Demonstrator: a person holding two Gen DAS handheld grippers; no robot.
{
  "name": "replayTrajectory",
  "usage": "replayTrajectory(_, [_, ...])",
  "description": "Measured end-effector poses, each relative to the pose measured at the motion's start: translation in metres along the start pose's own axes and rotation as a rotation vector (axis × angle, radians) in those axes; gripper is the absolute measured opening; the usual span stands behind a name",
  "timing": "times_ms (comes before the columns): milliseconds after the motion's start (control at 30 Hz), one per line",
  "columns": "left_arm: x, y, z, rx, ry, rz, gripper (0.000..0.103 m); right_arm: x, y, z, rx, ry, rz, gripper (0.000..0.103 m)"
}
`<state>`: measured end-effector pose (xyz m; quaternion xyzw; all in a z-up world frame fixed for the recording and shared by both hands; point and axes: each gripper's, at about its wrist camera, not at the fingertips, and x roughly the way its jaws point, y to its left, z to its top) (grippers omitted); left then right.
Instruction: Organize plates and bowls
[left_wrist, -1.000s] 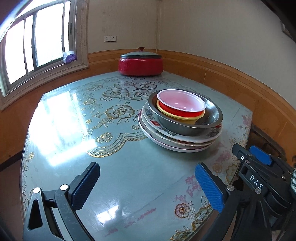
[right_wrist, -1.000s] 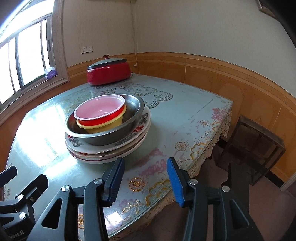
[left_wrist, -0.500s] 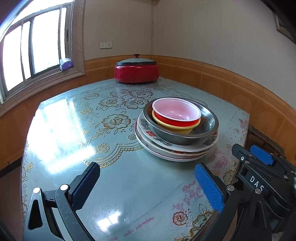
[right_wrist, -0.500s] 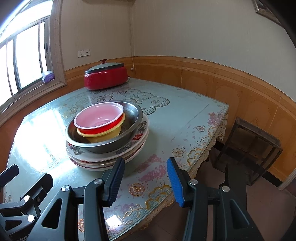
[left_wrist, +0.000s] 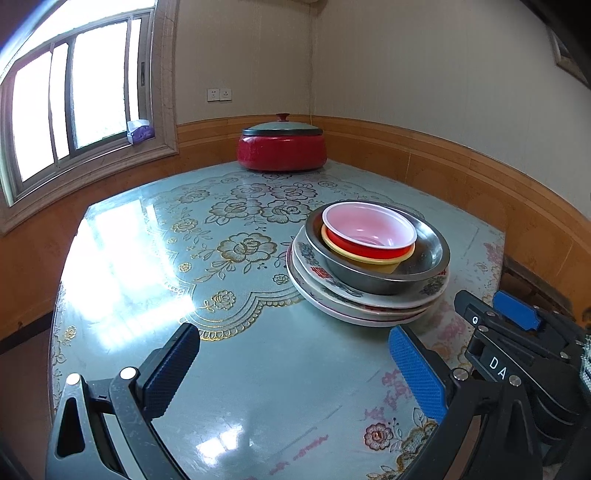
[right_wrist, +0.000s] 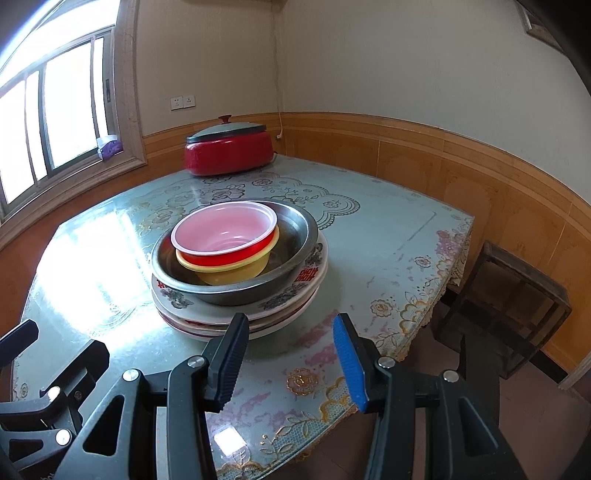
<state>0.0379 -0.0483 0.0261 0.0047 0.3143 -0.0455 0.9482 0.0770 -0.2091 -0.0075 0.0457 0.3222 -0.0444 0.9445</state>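
Observation:
On the floral table (left_wrist: 240, 387) stands one stack: several patterned plates (left_wrist: 365, 308) at the bottom, a steel bowl (left_wrist: 428, 258) on them, a yellow bowl (left_wrist: 369, 260) inside it, and a red bowl with a pink inside (left_wrist: 369, 225) on top. My left gripper (left_wrist: 291, 338) is open wide, low over the table, short of the stack and to its left. In the right wrist view the same plates (right_wrist: 295, 295), steel bowl (right_wrist: 295, 236), yellow bowl (right_wrist: 236, 273) and red bowl (right_wrist: 225, 225) lie just beyond my right gripper (right_wrist: 290, 323). It is open with nothing between its pads.
A red pot with a grey lid (left_wrist: 282, 151) stands at the table's far corner by the wainscoted wall. A window (left_wrist: 74, 92) with a purple packet (left_wrist: 140, 131) on its sill is at the left. A dark wooden stool (right_wrist: 509, 306) stands beyond the table's right edge.
The stack sits slightly lower in both views than before. Both grippers keep the same width, and nothing on the table has moved.

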Motion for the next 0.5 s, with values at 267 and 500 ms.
replayTrajectory(267, [0.0, 0.0032, 0.0027, -0.002, -0.019, 0.009, 0.103, 0.0051, 0.0041, 0.0031, -0.004, 0.002, 0.009, 0.048])
replayTrajectory(500, [0.007, 0.0081, 0.005, -0.033, -0.014, -0.001, 0.102, 0.0104, 0.0028, 0.0062, -0.005, 0.007, 0.01, 0.048])
